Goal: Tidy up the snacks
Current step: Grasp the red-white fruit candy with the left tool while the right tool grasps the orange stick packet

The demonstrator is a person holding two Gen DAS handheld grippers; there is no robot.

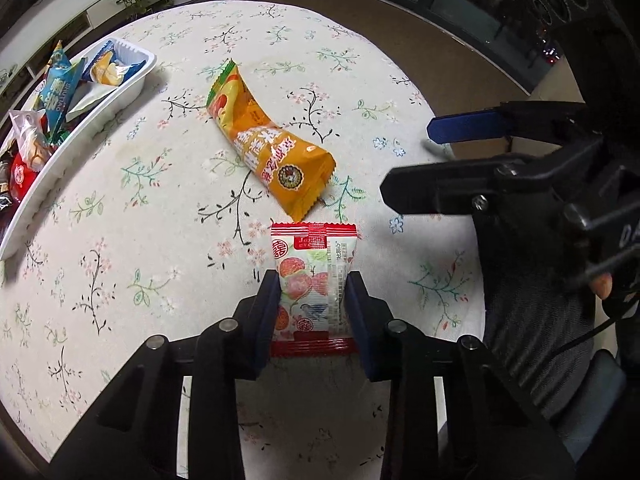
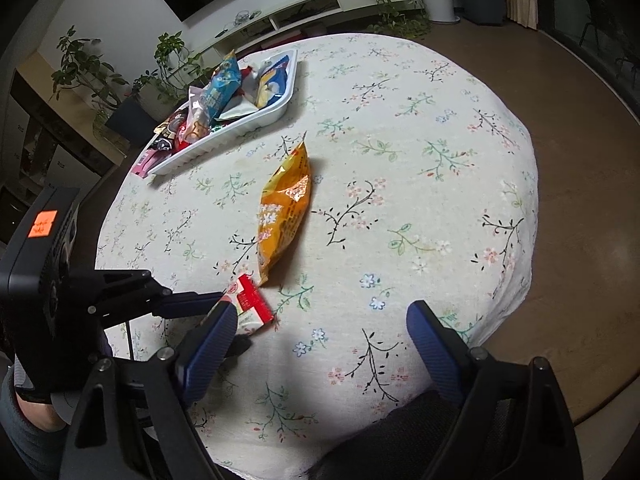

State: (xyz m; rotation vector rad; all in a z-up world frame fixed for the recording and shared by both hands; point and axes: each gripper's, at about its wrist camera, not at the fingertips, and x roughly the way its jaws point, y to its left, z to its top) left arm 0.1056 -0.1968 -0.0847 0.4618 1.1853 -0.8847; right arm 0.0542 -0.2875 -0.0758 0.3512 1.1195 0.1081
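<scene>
The left hand-held gripper (image 1: 313, 292) is pinching a small red and white snack packet (image 1: 313, 280) with pink fruit pictures on it. Its two blue fingers press on the packet's two long sides. The packet sits low over the desk (image 1: 160, 240), which has a flowery cloth on it; I cannot tell if the packet touches the cloth. Just past the packet's far end lies a long orange snack bag (image 1: 272, 140), flat on the cloth. The two are very near, maybe just touching. Far off on the left side of the desk is a white tray (image 1: 132, 80). It is full of other snacks, like a blue packet (image 1: 56, 88) that sticks up. The right hand-held gripper (image 2: 320, 344) hangs over the near edge of the desk with its blue fingers spread wide and nothing between them. From that side, the small packet (image 2: 252, 304) shows just by the right gripper's left finger.
</scene>
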